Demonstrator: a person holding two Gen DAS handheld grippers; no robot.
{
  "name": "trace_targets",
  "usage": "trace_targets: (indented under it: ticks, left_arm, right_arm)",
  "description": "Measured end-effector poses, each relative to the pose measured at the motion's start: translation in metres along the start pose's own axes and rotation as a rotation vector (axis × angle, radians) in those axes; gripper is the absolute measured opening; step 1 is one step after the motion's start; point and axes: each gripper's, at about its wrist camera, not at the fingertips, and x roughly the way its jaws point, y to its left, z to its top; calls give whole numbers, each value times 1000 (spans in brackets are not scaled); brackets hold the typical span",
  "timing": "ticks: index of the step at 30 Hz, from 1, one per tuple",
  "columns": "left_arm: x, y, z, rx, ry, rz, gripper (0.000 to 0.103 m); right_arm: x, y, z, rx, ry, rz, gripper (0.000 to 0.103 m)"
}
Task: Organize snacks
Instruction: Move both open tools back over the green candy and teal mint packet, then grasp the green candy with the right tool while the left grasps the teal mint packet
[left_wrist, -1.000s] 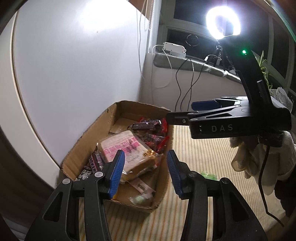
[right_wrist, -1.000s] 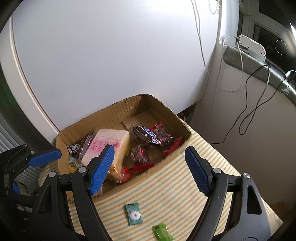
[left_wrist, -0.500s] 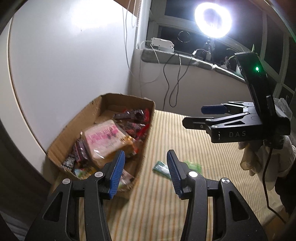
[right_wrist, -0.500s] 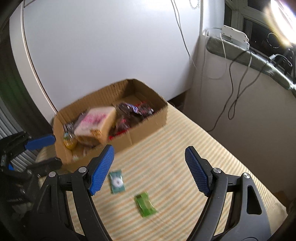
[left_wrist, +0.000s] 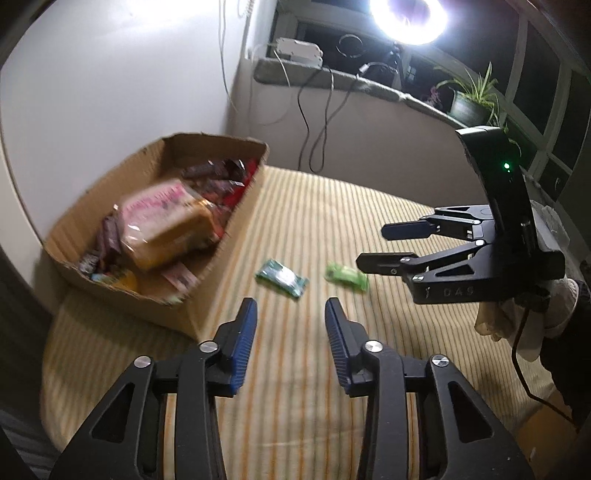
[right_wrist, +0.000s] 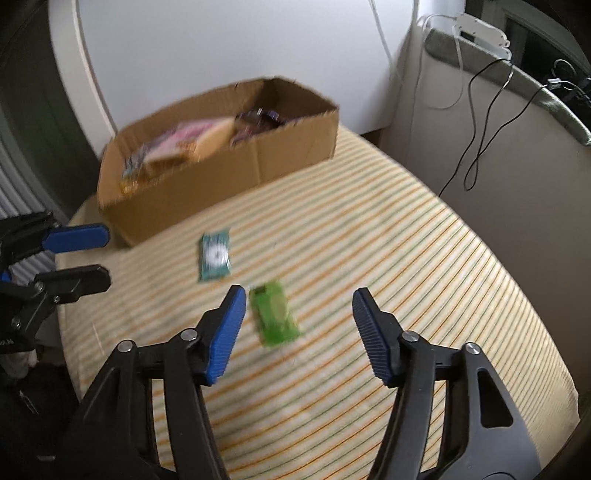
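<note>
Both tools are empty: the right tool (right_wrist: 295, 328) has its jaws spread wide above the striped bench (right_wrist: 406, 258), and the left tool (left_wrist: 290, 343) has its jaws apart too, somewhat narrower. A light green snack packet (right_wrist: 274, 317) lies flat on the bench, close to the right tool's left finger and not touching it. A darker teal packet (right_wrist: 215, 255) lies near it, between the green one and the cardboard box (right_wrist: 221, 177). The box stands at the far side of the bench by the white wall, holding a pink-labelled bread pack (left_wrist: 168, 225) and several dark and red wrappers (left_wrist: 221, 177), blurred.
</note>
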Motion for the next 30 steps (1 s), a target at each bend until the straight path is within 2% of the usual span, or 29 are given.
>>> trace_targets:
  ticks: [1,2,7,9,11,13,20,25,30]
  left_arm:
    - [2,-1,-1,2,5,-2,34]
    - [5,-4,-1,4,12,-5,33]
    - [19,-12,-1,21,36,-4,33]
    - [26,-15,1,26,48,0,30]
    - [31,-16,2,27,57,4,30]
    - [36,-17,3,28,64,10,30]
    - [53,-18,8,16,83,27,30]
    - [63,-22,11,20,97,40,30]
    - [72,-21,12,12,110,56,30]
  right_arm:
    - [2,1,-3,-6,10,7,48]
    - [5,3,-6,-13,21,13,47]
    - [14,10,-13,-45,46,25,46]
    - [17,11,-14,-52,50,29,45]
    - [19,11,-14,-56,52,26,45]
    - [22,10,-13,-57,55,25,40]
    - [31,5,-11,-57,57,30,39]
    - [32,-2,-11,-43,49,26,25]
    - [28,-11,-15,-27,46,24,25]
